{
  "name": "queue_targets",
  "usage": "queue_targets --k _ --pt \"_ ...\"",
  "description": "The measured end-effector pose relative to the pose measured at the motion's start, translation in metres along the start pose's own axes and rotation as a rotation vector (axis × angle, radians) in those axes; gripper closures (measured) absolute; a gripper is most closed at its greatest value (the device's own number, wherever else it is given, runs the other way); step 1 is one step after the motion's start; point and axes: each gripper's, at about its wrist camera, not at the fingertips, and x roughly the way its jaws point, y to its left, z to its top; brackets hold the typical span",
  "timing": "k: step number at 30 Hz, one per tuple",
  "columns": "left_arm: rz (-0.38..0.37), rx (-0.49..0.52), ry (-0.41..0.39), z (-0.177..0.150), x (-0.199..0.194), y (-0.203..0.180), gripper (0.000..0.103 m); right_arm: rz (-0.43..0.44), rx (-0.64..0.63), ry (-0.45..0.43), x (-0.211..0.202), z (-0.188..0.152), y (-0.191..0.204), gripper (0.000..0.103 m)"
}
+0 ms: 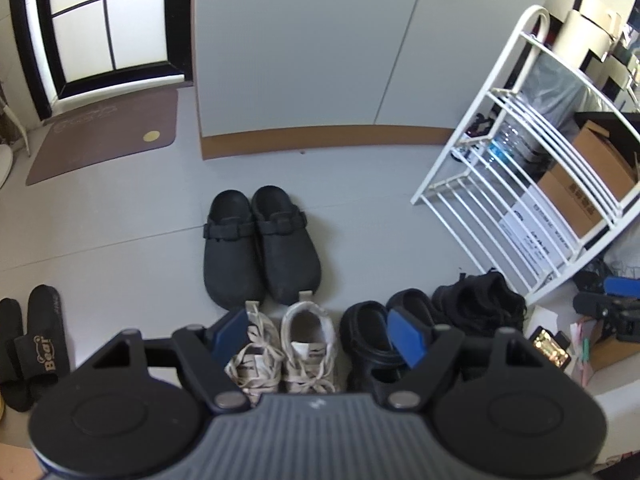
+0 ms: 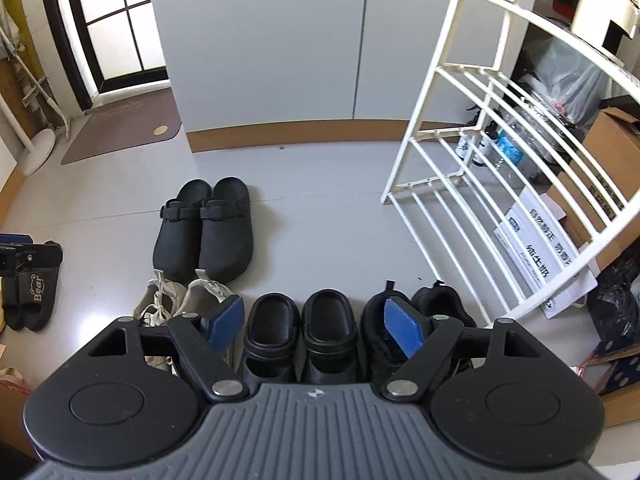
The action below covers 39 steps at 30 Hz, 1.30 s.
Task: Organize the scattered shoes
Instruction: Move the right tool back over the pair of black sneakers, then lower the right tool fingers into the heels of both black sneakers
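1. The left tool (image 1: 318, 334) has its two blue pads apart and holds nothing; it hangs above the white sneakers (image 1: 282, 356) on the grey floor (image 1: 120, 240).
2. The right tool (image 2: 314, 326) also has its pads apart with nothing between them; it is above the black rubber clogs (image 2: 300, 334).
3. The shoes near the tools make one row: the white sneakers, then the black rubber clogs, then the black sneakers (image 2: 420, 320), pair beside pair.
4. The black buckle clogs (image 1: 256, 248) stand together just behind the white sneakers, their toes near the sneakers' heels.
5. The black slippers (image 1: 32, 344) with the word "Bear" lie well apart, at the left.
6. The white rack (image 2: 500, 160) stands at the right, near the black sneakers.
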Motion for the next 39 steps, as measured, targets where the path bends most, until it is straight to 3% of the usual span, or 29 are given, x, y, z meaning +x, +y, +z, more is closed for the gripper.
queue_targets --k 8,16,22,32,36,39 --pt "-0.009 -0.023 0.038 -0.009 0.01 0.001 0.024 0.018 -0.004 -0.004 0.018 -0.027 -0.041 0.018" --pt "-0.008 -0.004 0.073 -0.014 0.018 -0.007 0.024 0.005 0.054 0.087 0.026 -0.035 -0.096 0.018" --pt "-0.037 0.037 0.079 -0.01 0.023 -0.026 0.024 0.038 0.011 0.102 0.029 -0.036 -0.124 0.018" --pt "-0.068 0.05 0.131 -0.007 0.049 -0.041 0.024 0.053 0.025 0.177 0.062 -0.029 -0.151 0.019" --pt "-0.078 0.07 0.146 -0.006 0.06 -0.051 0.024 0.057 0.053 0.184 0.072 -0.021 -0.159 0.027" --pt "-0.09 0.085 0.167 -0.007 0.07 -0.058 0.024 0.055 0.044 0.183 0.079 -0.017 -0.158 0.027"
